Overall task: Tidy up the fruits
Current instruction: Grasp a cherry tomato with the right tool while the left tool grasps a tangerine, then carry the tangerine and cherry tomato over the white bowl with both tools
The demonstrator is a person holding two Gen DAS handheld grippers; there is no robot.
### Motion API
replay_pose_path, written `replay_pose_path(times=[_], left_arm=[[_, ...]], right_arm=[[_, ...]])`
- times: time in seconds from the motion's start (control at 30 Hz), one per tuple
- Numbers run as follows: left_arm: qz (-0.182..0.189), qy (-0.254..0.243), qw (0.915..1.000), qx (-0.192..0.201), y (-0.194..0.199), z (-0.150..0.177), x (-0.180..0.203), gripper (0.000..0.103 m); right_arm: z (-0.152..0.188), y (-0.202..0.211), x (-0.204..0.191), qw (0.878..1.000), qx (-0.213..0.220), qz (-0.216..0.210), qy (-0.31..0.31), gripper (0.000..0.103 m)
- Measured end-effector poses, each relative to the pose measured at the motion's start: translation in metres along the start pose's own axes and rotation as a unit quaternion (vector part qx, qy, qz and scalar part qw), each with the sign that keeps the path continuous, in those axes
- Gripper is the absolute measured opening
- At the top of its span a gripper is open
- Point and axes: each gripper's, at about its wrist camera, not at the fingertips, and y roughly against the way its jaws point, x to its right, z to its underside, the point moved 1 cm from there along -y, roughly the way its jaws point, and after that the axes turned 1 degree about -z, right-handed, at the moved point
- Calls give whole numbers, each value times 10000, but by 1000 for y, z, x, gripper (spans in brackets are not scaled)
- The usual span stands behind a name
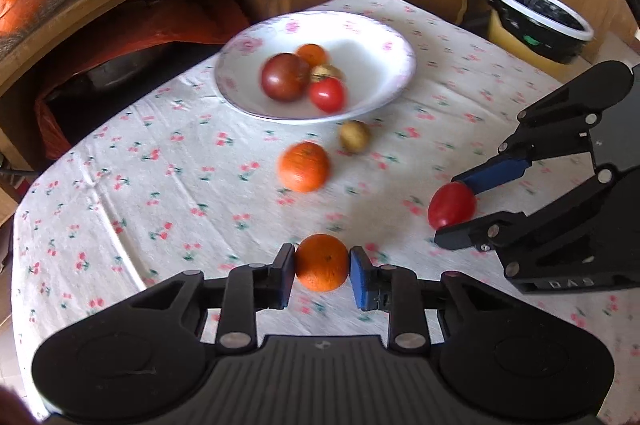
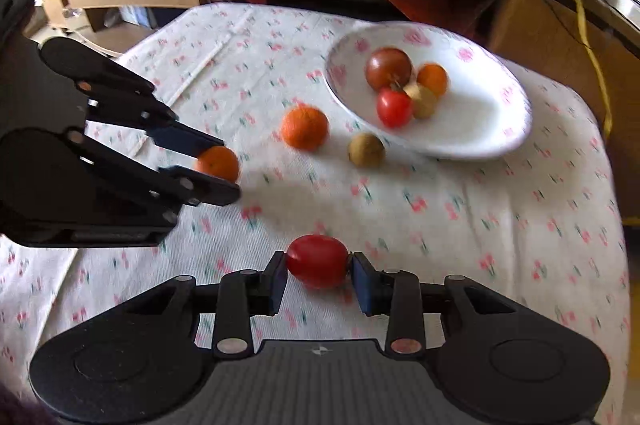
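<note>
Roughly halfway: four fruits already in the white floral ceramic bowl (image 1: 384,65) at the far side. Left gripper (image 1: 322,267) clamped on a small dimpled orange mandarin (image 1: 322,262), right gripper (image 2: 318,271) pinching a smooth glossy red tomato (image 2: 317,260). Left on the cherry-print tablecloth (image 1: 160,185): bigger pebbly mandarin (image 1: 304,166), then matte brown round fruit (image 1: 354,136)

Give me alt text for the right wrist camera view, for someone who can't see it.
The right gripper grips a red tomato above a cherry-print tablecloth, while the left gripper at left holds a small orange. Beyond, an orange and brown fruit lie beside a white bowl holding four fruits.
</note>
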Motion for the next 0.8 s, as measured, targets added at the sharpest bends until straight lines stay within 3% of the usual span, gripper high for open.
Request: replay_pose_path(times=[0.13,0.23,0.6,0.8], left_arm=[[142,-336,9992,-144,2,4,24,38],[4,-618,9979,-167,2,5,38,38],[240,-254,9993,-166,1,9,24,43],[148,-285,9994,-150,2,10,28,42]], right_arm=[[14,15,-4,9996,-95,256,-62,30],[19,15,-7,9988,-305,374,49,30],[22,12,4,9996,-181,164,-139,31],[20,12,-1,9996,-185,210,5,30]])
